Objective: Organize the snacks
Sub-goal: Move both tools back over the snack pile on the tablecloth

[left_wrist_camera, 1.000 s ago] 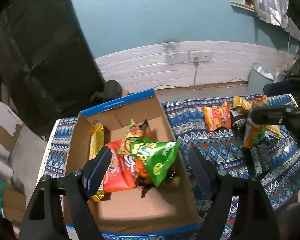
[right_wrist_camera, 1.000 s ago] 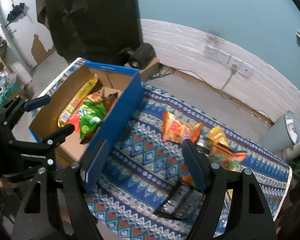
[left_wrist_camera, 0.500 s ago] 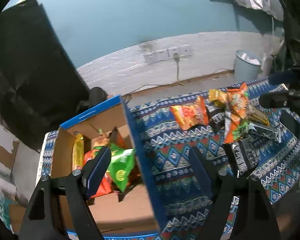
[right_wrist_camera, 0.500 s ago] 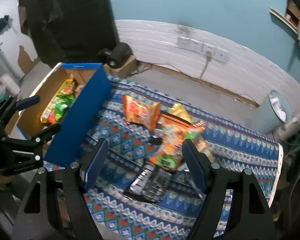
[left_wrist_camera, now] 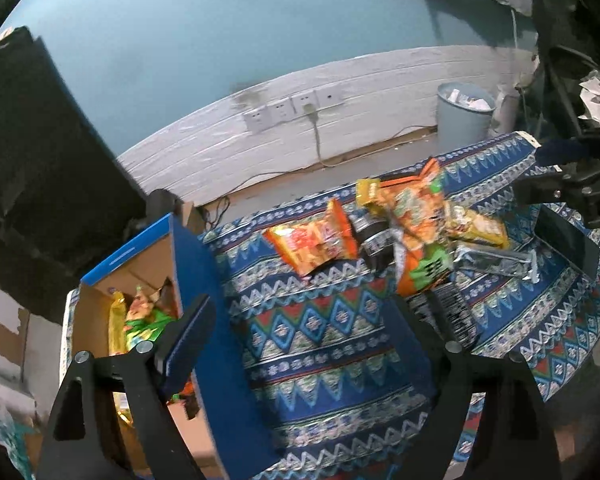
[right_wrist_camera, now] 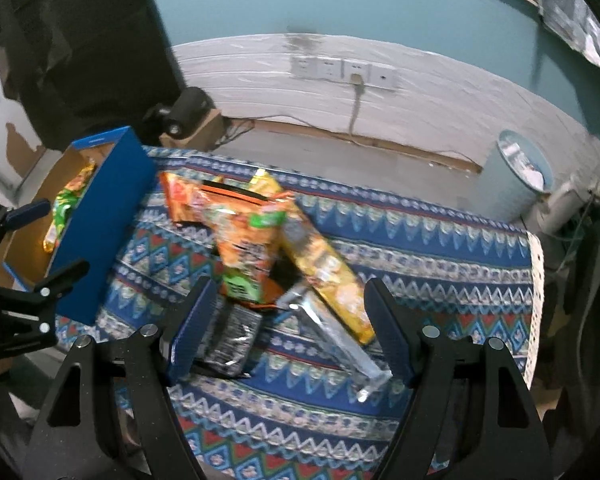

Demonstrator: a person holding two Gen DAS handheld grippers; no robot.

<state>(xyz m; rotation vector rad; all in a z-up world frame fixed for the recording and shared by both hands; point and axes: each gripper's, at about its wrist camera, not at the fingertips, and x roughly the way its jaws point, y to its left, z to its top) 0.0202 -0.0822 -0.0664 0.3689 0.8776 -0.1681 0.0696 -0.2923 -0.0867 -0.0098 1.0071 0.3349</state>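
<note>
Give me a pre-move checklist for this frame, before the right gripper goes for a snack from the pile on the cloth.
1. Right gripper open and empty: ok, its jaws are spread with nothing between them.
2. Left gripper empty: ok, open, over the cardboard box wall and the patterned cloth.
3. Target free to lift: not ok, the orange snack bag overlaps the long yellow packet and the black packet.
4. Clear-wrapped bar lies between the right fingers: ok, nearest pick.
5. Room in the box: cannot tell; the green bag and others lie at one end, the rest hidden.
</note>
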